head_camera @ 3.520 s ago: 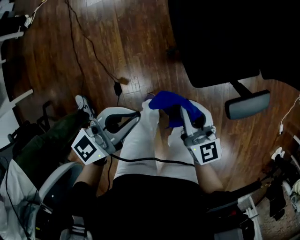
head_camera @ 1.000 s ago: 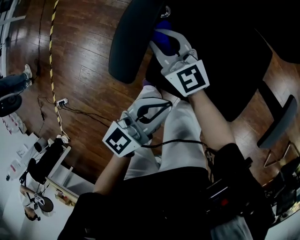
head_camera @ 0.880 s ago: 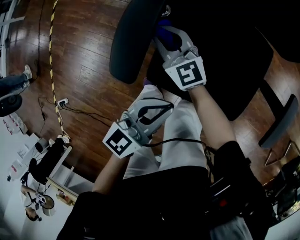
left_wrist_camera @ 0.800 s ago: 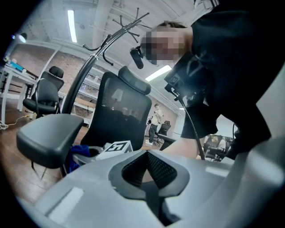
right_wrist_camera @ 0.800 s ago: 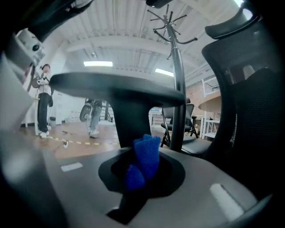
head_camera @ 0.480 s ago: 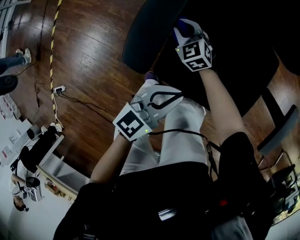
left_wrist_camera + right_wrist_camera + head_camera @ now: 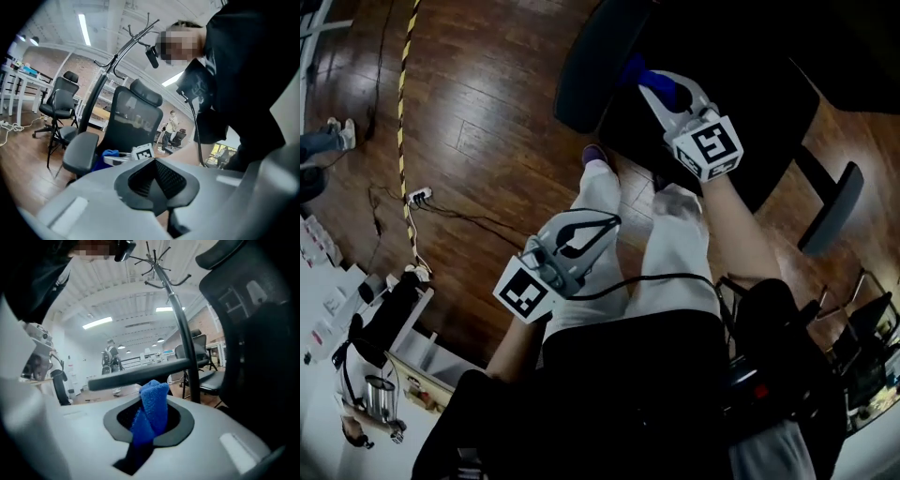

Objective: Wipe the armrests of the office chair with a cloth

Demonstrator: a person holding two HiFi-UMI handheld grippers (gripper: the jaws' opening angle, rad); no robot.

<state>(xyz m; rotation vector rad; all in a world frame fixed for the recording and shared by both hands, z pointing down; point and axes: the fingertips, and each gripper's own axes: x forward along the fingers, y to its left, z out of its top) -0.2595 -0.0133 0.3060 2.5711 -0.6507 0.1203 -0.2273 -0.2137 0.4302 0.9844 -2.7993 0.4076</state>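
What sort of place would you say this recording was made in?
Most likely an open-plan office or lab workspace: several office chairs stand about, white desks stand at one side under ceiling strip lights, and cables trail over a wooden floor.

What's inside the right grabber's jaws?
A blue cloth, pinched in the right gripper, whose jaws are shut on it. Its top sticks out toward the chair's armrest. Its lower end slips into the gripper's dark slot, so that part is hidden.
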